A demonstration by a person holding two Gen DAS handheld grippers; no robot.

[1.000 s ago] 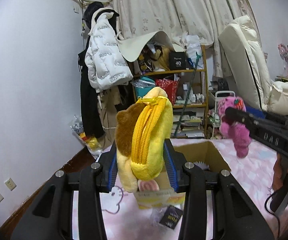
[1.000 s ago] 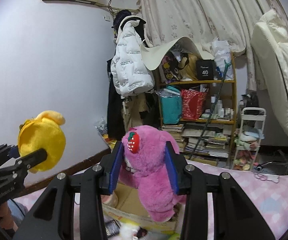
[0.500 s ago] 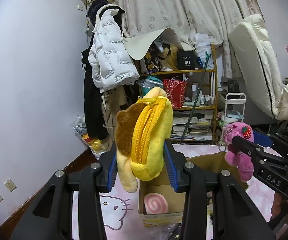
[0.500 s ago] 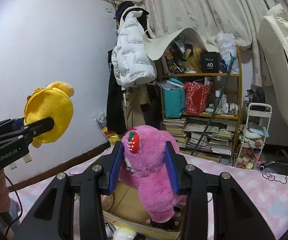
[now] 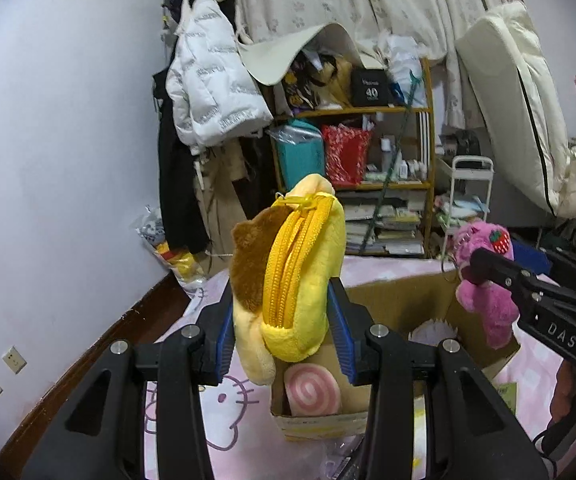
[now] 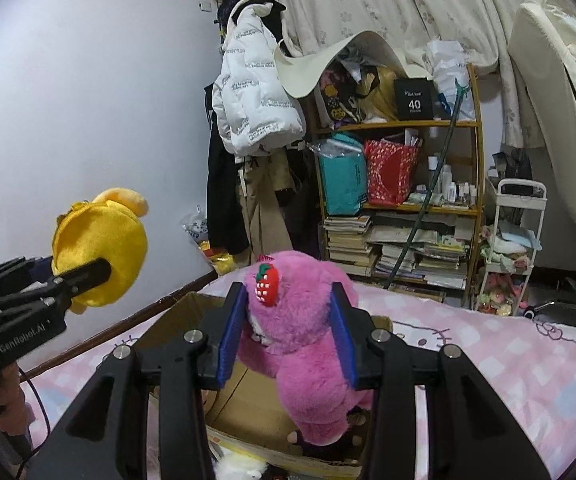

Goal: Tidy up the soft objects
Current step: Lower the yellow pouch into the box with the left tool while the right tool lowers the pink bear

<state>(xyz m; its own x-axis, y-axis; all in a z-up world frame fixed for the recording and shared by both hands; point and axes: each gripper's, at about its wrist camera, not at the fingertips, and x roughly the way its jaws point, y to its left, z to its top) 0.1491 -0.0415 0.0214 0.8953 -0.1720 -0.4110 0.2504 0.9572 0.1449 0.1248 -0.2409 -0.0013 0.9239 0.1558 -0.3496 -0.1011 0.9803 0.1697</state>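
I have a toy in each claw and I am on the carry-to-box step. My left claw is clamped on the yellow pouch, a plush one with a zip running up its middle and a brown patch on its left side; the blue pads press both flanks and it stands upright between them. My right claw is clamped on the pink bear, strawberry badge on its head, its body hanging down past the pads.

The box sits on the bed, open, just ahead of and below both claws. From the left claw its near wall is right under the pouch, with a pink swirl cushion inside at the near corner and something white further in. From the right claw the bear's legs hang above the cardboard floor, inside the rim as far as I can judge.

Both toys look close to placement, neither let go. Next I would ease each claw lower until its toy is well inside the walls, then open the jaws. The pouch needs carrying a little forward first, since it looks to hang over the near wall, not clear of it. The two claws are near each other, so I would release one at a time.
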